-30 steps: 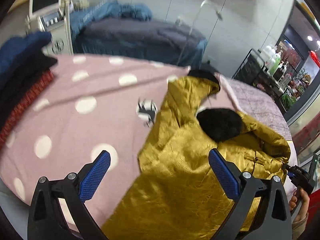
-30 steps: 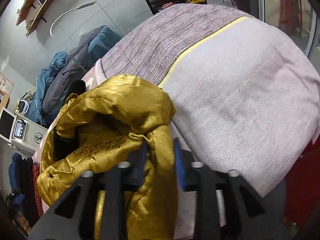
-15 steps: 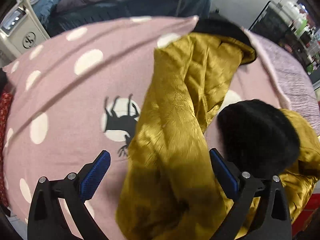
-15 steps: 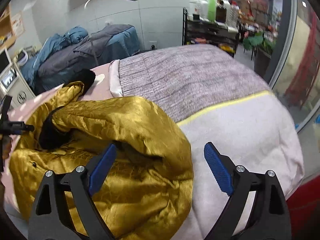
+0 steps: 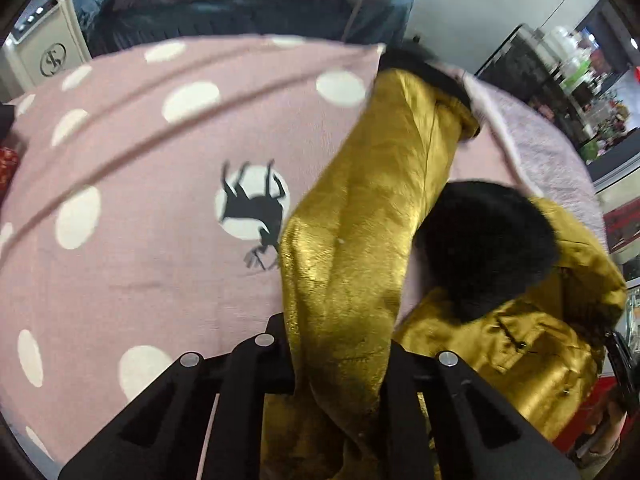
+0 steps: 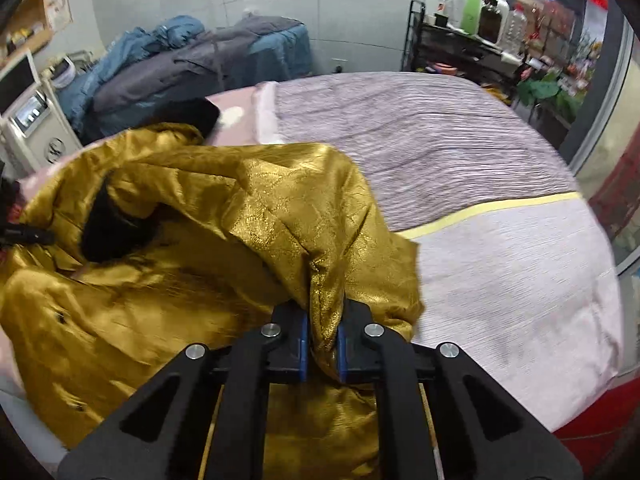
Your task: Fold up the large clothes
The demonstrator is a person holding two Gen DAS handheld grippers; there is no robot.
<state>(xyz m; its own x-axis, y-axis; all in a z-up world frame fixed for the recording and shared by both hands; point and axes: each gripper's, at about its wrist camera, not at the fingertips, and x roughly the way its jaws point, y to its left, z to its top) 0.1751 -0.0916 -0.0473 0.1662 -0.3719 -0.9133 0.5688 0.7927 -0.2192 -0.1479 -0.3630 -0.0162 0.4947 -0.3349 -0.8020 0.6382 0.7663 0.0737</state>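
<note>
A shiny gold jacket [image 5: 360,220] with a black fur collar [image 5: 484,240] lies crumpled on a pink blanket with white dots [image 5: 160,160]. One sleeve runs away from me to a black cuff [image 5: 424,64]. My left gripper [image 5: 340,364] is closing, and its jaws pinch the near end of that sleeve. In the right wrist view the jacket [image 6: 180,280] is bunched beside a lilac quilt [image 6: 440,140]. My right gripper [image 6: 322,344] is closing too, its blue pads pressed on a raised fold of gold fabric.
A second bed with blue and grey covers [image 6: 192,64] stands behind, beside a white machine [image 6: 36,128]. At the back right is a black shelf with bottles [image 6: 460,32]. A person's hand [image 5: 600,436] shows at the left wrist view's lower right edge.
Both grippers stood wide open half a second ago and are now shut on gold fabric. The left gripper moved forward and down along the sleeve. The right gripper rolled upright and lifted a fold.
</note>
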